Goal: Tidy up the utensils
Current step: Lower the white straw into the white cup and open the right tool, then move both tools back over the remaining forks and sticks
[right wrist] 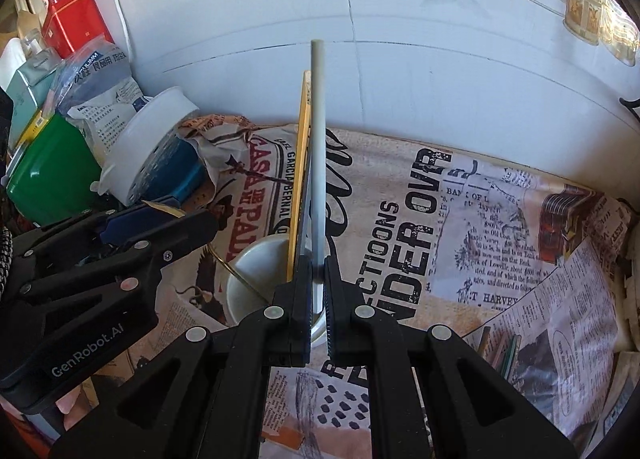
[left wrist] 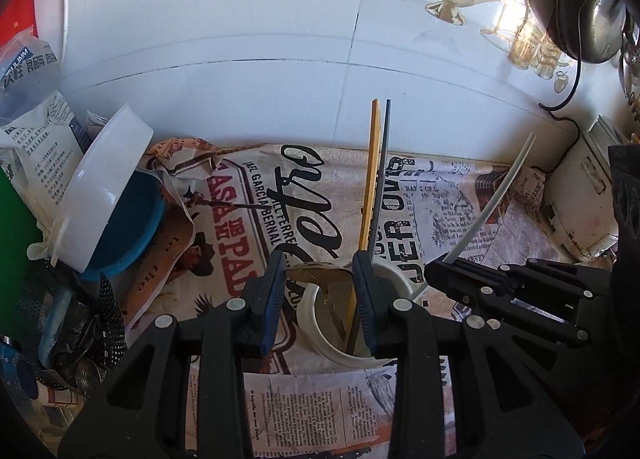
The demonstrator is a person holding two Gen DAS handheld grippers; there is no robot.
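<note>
Chopsticks are what I am sorting: a yellow one point(left wrist: 370, 179) and a dark one point(left wrist: 382, 179) already stand in the white cup point(left wrist: 320, 323) on the newspaper-print cloth point(right wrist: 480, 219) over the table, and my right claw point(right wrist: 318, 291) is clenched on a pale grey chopstick point(right wrist: 318, 139), held upright just beside the cup's rim. My left claw point(left wrist: 320, 299) is released, its jaws standing wide on either side of the cup, and I judge it is not touching the cup, though I cannot be sure. The main risk is the cup tipping: it looks light, the standing sticks lean on one side, and if my grey stick catches the rim or knocks those two, the cup could topple. Releasing too high could make the stick bounce out. My two claws are also close together, so a careless move could make them collide. The cloth is wrinkled, which would not help the cup stay steady.
</note>
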